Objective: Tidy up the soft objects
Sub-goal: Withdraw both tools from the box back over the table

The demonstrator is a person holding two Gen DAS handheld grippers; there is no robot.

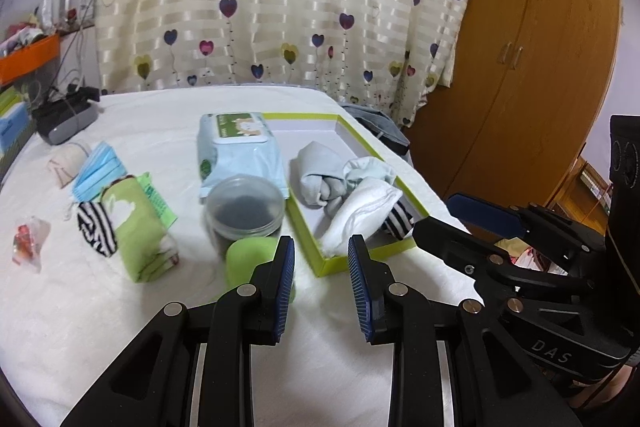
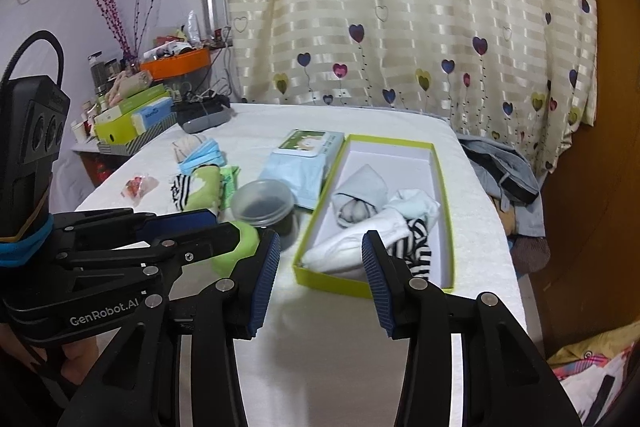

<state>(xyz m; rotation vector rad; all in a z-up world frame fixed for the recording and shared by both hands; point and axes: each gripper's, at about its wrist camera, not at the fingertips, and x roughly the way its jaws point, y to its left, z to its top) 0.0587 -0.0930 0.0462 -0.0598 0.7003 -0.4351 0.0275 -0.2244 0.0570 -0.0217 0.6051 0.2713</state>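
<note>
I am holding both grippers spread and empty: the left gripper (image 1: 321, 273) over bare cloth, its left finger just beside the green roll (image 1: 250, 259), the right gripper (image 2: 320, 275) near the box (image 2: 446, 195). Socks (image 2: 360, 203) are lying inside the box; a striped sock (image 1: 96, 229) and green bundle (image 1: 138, 231) are waiting far left. Reaching there, I am risking tipping the jar (image 1: 244, 207) or nudging the roll off the cloth.
</note>
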